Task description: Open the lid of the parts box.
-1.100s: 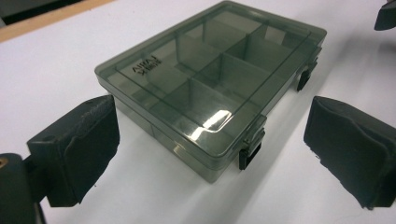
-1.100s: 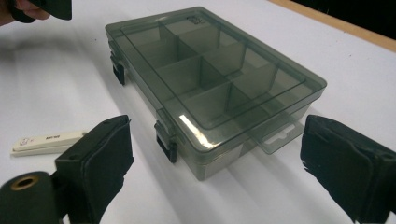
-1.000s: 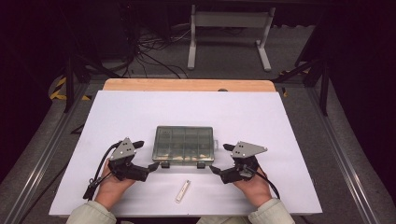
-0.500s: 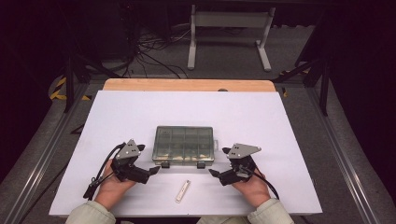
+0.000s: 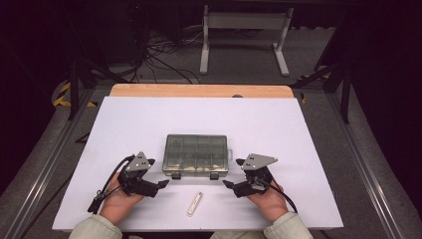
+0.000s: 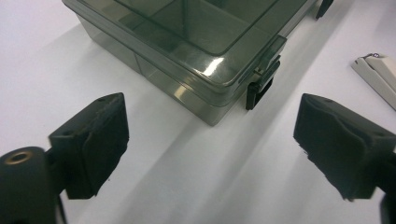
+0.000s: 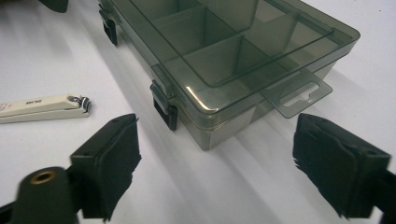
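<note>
Ahead of both open jaws — compartment box, untouched

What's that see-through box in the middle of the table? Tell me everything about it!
The box is a flat, smoky grey-green organizer that looks like clear plastic. Dividers split its inside into small compartments, and a few hold something pale, too small to tell. Its lid is shut, with two black latches on the near edge and a clear hang tab at one end. It lies flat on the white table, between both claws, and neither touches it.
</note>
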Demonstrator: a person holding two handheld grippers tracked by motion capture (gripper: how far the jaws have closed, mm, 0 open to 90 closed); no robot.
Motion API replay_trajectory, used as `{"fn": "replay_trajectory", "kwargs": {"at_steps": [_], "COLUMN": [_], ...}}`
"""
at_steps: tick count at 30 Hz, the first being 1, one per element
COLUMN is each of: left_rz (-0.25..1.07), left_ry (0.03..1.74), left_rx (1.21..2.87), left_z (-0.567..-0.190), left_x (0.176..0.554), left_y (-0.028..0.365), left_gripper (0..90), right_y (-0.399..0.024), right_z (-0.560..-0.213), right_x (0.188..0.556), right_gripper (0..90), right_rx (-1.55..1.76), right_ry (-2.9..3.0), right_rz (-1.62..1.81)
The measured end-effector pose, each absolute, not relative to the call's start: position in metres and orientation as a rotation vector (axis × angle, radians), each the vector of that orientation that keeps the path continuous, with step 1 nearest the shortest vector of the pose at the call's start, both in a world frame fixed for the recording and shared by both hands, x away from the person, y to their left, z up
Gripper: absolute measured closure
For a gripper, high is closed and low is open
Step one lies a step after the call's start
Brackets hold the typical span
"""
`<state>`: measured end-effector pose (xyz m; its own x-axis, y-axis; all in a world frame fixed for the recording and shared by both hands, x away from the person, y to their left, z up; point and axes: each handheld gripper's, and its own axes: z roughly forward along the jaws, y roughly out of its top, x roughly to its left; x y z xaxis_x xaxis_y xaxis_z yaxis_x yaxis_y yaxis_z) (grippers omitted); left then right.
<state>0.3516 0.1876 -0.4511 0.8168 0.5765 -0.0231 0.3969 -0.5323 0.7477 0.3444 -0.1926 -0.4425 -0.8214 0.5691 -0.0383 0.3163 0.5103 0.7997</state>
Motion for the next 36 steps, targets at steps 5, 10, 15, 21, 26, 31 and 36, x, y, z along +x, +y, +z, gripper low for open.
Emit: {"fn": "replay_trajectory", "kwargs": {"at_steps": [5, 10, 15, 21, 26, 31, 36], "left_rz": [0.279, 0.281, 0.285, 0.292, 0.287, 0.284, 0.274], "left_ry": [0.707, 0.706, 0.706, 0.711, 0.711, 0.696, 0.688], "left_rx": [2.209, 2.187, 2.185, 2.187, 2.196, 2.206, 2.204], "left_z": [-0.4521, -0.4503, -0.4501, -0.4504, -0.451, -0.4514, -0.4513], "left_x": [0.3516, 0.3526, 0.3524, 0.353, 0.3527, 0.3533, 0.3529], "left_y": [0.1873, 0.1908, 0.1916, 0.1923, 0.1919, 0.1921, 0.1919], "left_gripper": [22.9, 37.1, 46.9, 54.6, 59.7, 62.9, 67.4], "right_y": [-0.1925, -0.193, -0.192, -0.1908, -0.1905, -0.1903, -0.1901], "right_z": [-0.4424, -0.4428, -0.4437, -0.4453, -0.4459, -0.4463, -0.447], "right_x": [0.3443, 0.3441, 0.3438, 0.344, 0.344, 0.3441, 0.3446], "right_gripper": [26.4, 37.9, 48.8, 56.2, 61.4, 63.2, 65.1], "right_rx": [0.743, 0.74, 0.735, 0.736, 0.737, 0.74, 0.742], "right_ry": [2.457, 2.455, 2.46, 2.468, 2.475, 2.477, 2.48], "right_rz": [1.208, 1.212, 1.196, 1.174, 1.172, 1.169, 1.17]}}
